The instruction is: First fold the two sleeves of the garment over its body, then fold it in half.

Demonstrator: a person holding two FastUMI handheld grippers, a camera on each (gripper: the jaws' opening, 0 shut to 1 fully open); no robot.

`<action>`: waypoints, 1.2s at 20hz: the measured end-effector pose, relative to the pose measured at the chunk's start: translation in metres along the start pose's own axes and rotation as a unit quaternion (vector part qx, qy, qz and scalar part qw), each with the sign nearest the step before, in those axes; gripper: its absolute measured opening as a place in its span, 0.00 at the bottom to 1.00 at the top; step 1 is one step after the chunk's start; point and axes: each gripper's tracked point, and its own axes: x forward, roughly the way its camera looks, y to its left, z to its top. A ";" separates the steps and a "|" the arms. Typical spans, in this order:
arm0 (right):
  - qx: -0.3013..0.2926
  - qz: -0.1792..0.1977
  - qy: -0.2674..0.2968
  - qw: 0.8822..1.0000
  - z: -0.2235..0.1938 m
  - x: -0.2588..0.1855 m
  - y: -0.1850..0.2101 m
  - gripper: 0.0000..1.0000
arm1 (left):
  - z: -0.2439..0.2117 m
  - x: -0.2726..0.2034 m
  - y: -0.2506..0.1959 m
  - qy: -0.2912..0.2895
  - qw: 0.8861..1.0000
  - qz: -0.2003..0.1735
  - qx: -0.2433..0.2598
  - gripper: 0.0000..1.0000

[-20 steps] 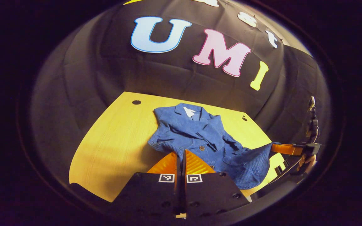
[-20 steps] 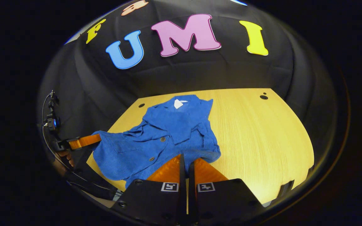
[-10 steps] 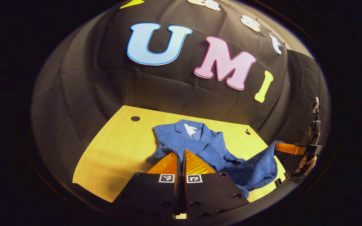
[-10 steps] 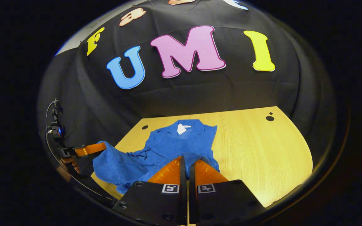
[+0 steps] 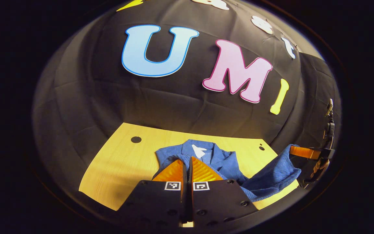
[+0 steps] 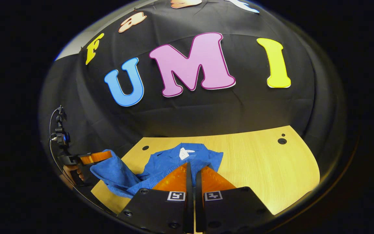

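Blue garment [image 5: 221, 161] lies collar-end on the yellow tabletop [image 5: 122, 159], its near hem raised clear. Left claw [image 5: 187, 162] is clamped on one hem corner, right claw [image 6: 192, 169] clamped on the other, both fingers pressed together on cloth

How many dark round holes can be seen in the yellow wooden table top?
2. One hole lies near the far left corner of the yellow wooden table; the other hole lies near the far right corner. The blue corduroy jacket may hide more.
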 end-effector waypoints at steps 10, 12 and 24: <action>-0.006 -0.013 0.011 1.000 0.016 0.074 -0.025 0.07 | 0.032 0.080 0.032 -0.017 0.999 0.033 0.004 0.00; -0.005 -0.025 0.013 1.000 0.019 0.088 -0.035 0.07 | 0.033 0.095 0.043 -0.008 0.999 0.052 -0.008 0.00; -0.063 -0.092 -0.141 0.984 0.091 0.043 -0.036 0.98 | 0.104 0.019 0.035 -0.168 0.976 0.126 0.057 0.82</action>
